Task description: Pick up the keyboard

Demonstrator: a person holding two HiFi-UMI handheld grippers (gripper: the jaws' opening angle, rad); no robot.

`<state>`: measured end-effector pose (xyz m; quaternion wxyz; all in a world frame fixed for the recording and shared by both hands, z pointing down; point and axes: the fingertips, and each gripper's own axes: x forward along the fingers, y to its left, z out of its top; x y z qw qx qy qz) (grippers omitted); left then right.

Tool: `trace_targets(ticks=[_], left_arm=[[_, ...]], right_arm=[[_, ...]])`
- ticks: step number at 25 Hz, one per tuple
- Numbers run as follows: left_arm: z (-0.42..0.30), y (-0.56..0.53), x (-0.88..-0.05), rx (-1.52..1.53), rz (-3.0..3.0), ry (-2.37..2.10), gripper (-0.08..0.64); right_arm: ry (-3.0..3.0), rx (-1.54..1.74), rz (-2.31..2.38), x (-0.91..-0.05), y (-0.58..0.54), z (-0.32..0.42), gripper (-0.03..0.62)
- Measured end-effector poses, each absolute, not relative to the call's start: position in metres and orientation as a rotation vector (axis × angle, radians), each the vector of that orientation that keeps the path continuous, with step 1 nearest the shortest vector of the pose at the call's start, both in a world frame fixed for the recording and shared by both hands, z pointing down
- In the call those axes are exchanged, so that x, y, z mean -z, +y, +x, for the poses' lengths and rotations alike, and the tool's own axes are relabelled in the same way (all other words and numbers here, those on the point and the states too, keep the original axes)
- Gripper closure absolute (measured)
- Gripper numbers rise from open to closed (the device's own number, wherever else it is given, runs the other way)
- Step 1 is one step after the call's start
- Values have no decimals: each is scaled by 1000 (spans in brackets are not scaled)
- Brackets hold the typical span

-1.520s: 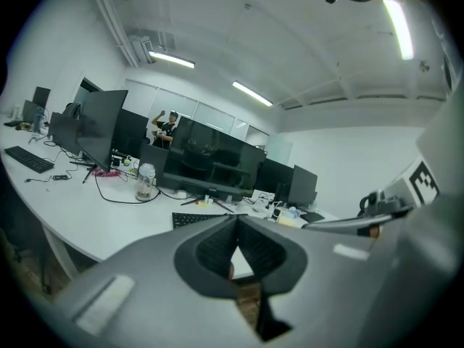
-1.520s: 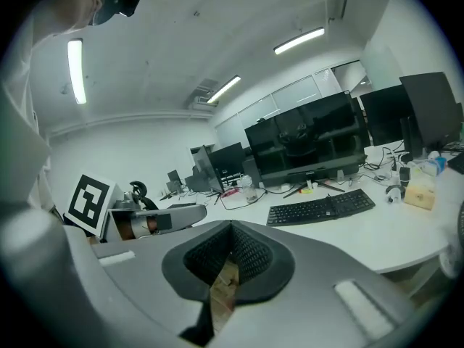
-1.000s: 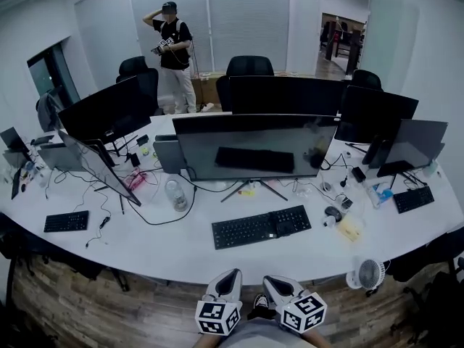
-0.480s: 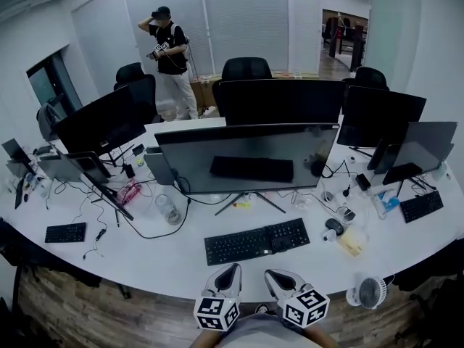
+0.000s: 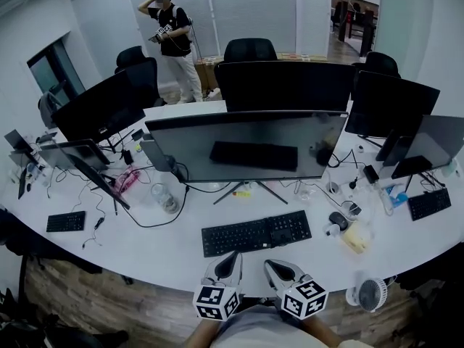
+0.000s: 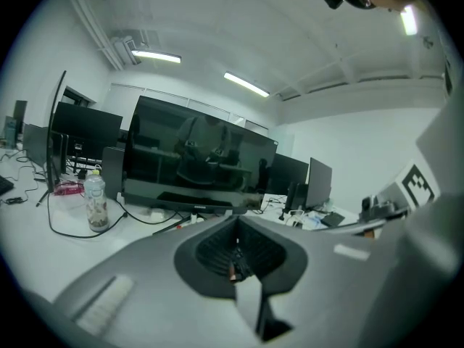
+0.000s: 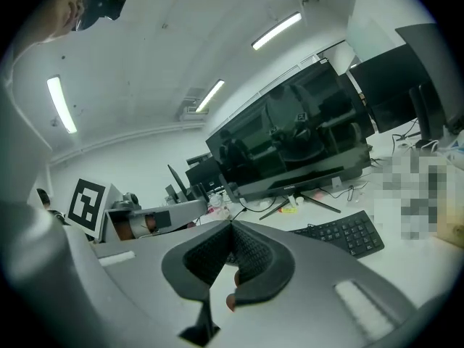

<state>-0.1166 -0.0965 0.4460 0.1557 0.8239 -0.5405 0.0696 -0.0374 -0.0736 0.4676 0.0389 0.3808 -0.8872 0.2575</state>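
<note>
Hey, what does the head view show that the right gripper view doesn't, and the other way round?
Only the head view shows the standing person at the back and the small fan near the table edge. Only the right gripper view shows the ceiling lights and that the right gripper has its jaws together with nothing between them. Both show the keyboard and the big monitor behind it.

keyboard (image 5: 255, 232): black matt plastic | desk (image 5: 159, 245): white, smooth, slight sheen | monitor (image 5: 246, 147): dark glossy screen, reflective | floor (image 5: 94, 303): brown wood planks, grained | bottle (image 6: 95, 201): clear plastic | left gripper (image 6: 235, 222), right gripper (image 7: 230, 225): grey matt plastic shells, black ribbed lining
</note>
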Motion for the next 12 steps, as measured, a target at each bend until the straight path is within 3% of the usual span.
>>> trace_targets(ticks=[12], left_arm=[[-124,-132,-450,-264,2346,-1532,560]], right_arm=[[-2688,-1111,1077,-496,-105,-39,594]])
